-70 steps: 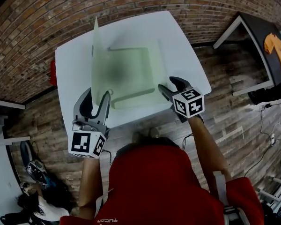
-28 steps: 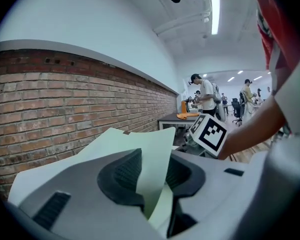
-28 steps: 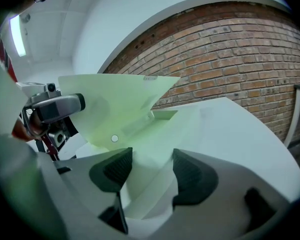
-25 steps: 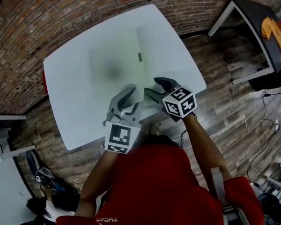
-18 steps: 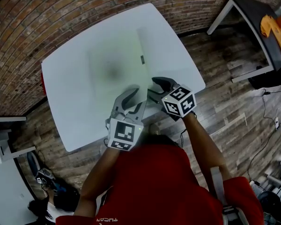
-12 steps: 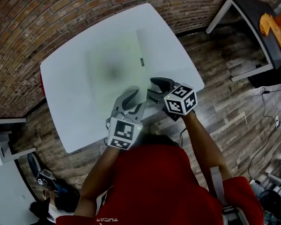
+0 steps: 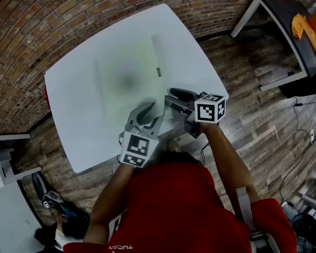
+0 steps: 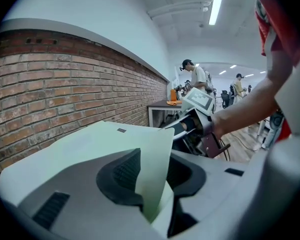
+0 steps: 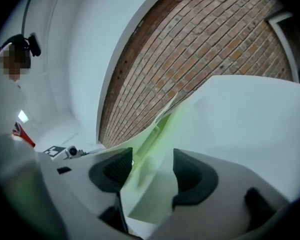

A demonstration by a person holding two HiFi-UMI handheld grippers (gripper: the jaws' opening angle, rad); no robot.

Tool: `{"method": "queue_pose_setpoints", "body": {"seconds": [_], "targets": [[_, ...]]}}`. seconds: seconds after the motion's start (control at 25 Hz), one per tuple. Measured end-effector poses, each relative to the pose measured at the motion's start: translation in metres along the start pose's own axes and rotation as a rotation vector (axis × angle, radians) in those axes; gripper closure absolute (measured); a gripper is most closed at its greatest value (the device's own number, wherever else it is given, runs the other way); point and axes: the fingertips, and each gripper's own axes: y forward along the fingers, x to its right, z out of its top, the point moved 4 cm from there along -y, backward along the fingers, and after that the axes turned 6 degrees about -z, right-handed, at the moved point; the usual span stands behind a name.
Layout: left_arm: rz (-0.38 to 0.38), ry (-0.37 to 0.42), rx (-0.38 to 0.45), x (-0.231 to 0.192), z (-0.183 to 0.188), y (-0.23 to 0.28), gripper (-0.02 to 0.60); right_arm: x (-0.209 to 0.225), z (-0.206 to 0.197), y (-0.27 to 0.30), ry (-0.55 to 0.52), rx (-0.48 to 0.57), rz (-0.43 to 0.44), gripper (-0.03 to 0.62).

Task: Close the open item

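A pale green translucent folder lies flat on the white table, its cover down. Both grippers are at its near right corner. My left gripper is open, and a corner of the green cover stands loosely in the gap between its pads. My right gripper, just to the right, is also open, with the folder's edge running between its jaws and not pinched. In the left gripper view the right gripper shows just beyond the sheet.
A brick wall runs behind the table. A red object sits at the table's left edge. A dark side table with an orange thing stands at the upper right. People stand far off in the room.
The cover that stood upright in the left gripper has come down flat. Both grippers have gathered at the near right corner, and the right gripper has rolled over the last second.
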Motion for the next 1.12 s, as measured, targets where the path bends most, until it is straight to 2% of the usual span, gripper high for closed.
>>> {"method": "queue_pose_setpoints", "body": {"seconds": [0.2, 0.32, 0.44, 0.68, 1.12], "targets": [[-0.004, 0.008, -0.025, 0.002, -0.003, 0.004, 0.452, 0.01, 0.019, -0.013, 0.088, 0.102, -0.032, 0.358], [-0.01, 0.013, -0.053, 0.002, -0.005, 0.007, 0.448, 0.011, 0.029, -0.015, 0.09, 0.128, -0.065, 0.358], [-0.019, 0.027, -0.102, 0.002, -0.007, 0.011, 0.44, 0.008, 0.037, -0.009, 0.002, 0.097, -0.13, 0.358], [-0.041, 0.055, -0.19, 0.008, -0.012, 0.019, 0.426, 0.009, 0.039, 0.012, -0.203, -0.036, -0.26, 0.358], [-0.067, 0.06, -0.259, 0.01, -0.015, 0.024, 0.411, 0.016, 0.052, 0.043, -0.375, -0.132, -0.391, 0.358]]}}
